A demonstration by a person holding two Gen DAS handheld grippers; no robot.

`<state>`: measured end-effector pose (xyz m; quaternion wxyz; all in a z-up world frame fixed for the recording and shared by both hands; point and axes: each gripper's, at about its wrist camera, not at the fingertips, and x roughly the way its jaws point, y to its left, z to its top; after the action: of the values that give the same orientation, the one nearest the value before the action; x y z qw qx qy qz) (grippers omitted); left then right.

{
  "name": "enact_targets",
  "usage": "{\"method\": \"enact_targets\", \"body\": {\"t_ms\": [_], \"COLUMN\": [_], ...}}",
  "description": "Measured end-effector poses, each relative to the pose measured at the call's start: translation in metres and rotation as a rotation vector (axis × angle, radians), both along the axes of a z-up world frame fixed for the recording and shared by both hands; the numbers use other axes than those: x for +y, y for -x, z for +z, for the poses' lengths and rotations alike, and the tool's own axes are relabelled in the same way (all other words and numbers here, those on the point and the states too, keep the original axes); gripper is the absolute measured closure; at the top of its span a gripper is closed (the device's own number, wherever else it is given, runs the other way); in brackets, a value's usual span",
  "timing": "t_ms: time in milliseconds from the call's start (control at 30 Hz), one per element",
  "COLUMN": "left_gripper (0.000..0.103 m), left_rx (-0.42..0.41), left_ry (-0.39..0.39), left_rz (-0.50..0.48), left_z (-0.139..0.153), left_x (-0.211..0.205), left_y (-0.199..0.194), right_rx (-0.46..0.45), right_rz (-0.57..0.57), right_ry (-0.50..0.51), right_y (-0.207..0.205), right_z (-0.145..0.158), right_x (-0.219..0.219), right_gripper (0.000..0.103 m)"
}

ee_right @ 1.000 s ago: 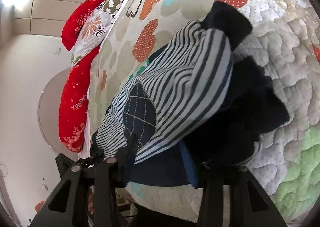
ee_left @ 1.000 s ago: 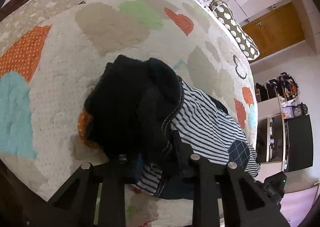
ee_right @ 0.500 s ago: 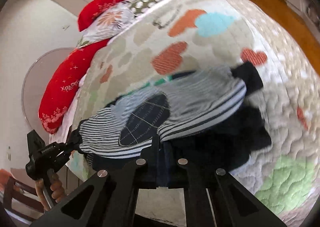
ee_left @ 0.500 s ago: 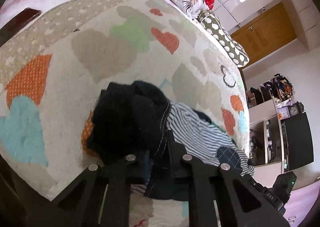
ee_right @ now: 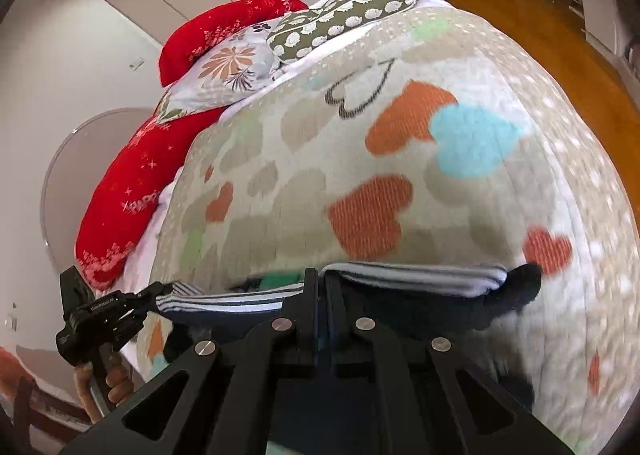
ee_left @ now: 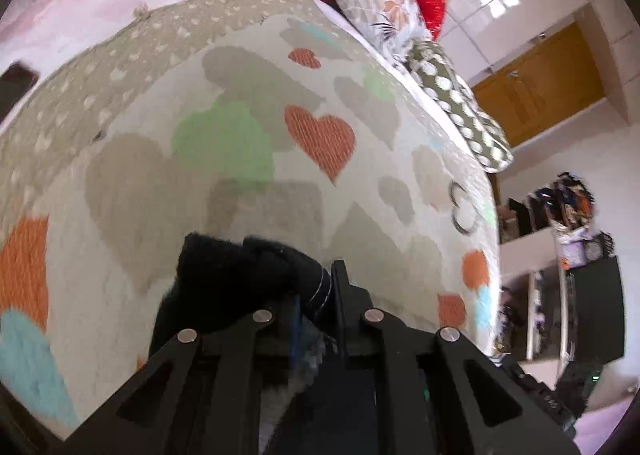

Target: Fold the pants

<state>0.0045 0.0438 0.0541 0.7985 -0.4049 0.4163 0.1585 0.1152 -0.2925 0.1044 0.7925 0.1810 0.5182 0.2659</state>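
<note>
Bedroom setting: a quilted bedspread (ee_left: 248, 159) printed with orange, green, teal and taupe hearts is covering the bed and filling both wrist views.

Item 1, pants (ee_right: 420, 283): striped black-and-white fabric with a dark fleecy lining is lying near the bed's close edge, stretching as a low band across the right wrist view. In the left wrist view only the black lining is showing, bunching up just ahead of the fingers.

Item 2, left gripper (ee_left: 318, 295): its fingers are closing narrowly on a fold of the pants, dark cloth with pale stitching sitting between them. Seen from the right wrist camera, this gripper is pinching the striped end at lower left, with a hand (ee_right: 116, 379) wrapping its handle.

Item 3, right gripper (ee_right: 322, 287): its fingers are standing close together and clamping the striped edge of the pants near the middle of the band.

Item 4, red pillows (ee_right: 132, 191), a floral pillow (ee_right: 228, 75) and a green spotted pillow (ee_right: 344, 19): these are lying along the far side of the bed.

Item 5, wooden doors (ee_left: 536, 87): showing beyond the bed in the left wrist view.
</note>
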Motion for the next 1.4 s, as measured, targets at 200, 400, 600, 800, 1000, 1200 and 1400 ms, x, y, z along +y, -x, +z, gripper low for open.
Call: {"method": "enact_targets", "body": {"t_ms": [200,400,600,800,1000,1200,1400], "left_gripper": [0.089,0.074,0.052,0.043,0.04,0.041,0.04], "left_rx": [0.071,0.025,-0.034,-0.089,-0.087,-0.06,-0.017], "left_ry": [-0.028,0.055,-0.008,-0.121,-0.221,-0.167,-0.18], "left_rz": [0.028,0.016,-0.088,-0.133,-0.053,0.032,0.006], "left_z": [-0.021,-0.027,0.004,0.036,0.03,-0.001,-0.015], "left_x": [0.025,0.037,0.016,-0.026,-0.034,-0.029,-0.05], "left_y": [-0.054,-0.046,-0.009,0.054,0.099,0.117,0.124], "right_rx": [-0.007,-0.063,-0.102,-0.038,-0.044,-0.215,-0.232], "right_rz": [-0.025,-0.047,-0.008,0.031,0.163,0.062,0.016], "right_ry": [0.1,0.31,0.309,0.414,0.454,0.492,0.638], "right_y": [-0.068,-0.094,-0.077,-0.088,-0.077,-0.086,-0.103], "right_z": [-0.016,-0.032,-0.028,-0.057,-0.058,-0.014,-0.028], "right_x": [0.039,0.054,0.018,0.003,0.023,0.026,0.025], "right_gripper": [0.098,0.096,0.042,0.042,0.086,0.087,0.075]}}
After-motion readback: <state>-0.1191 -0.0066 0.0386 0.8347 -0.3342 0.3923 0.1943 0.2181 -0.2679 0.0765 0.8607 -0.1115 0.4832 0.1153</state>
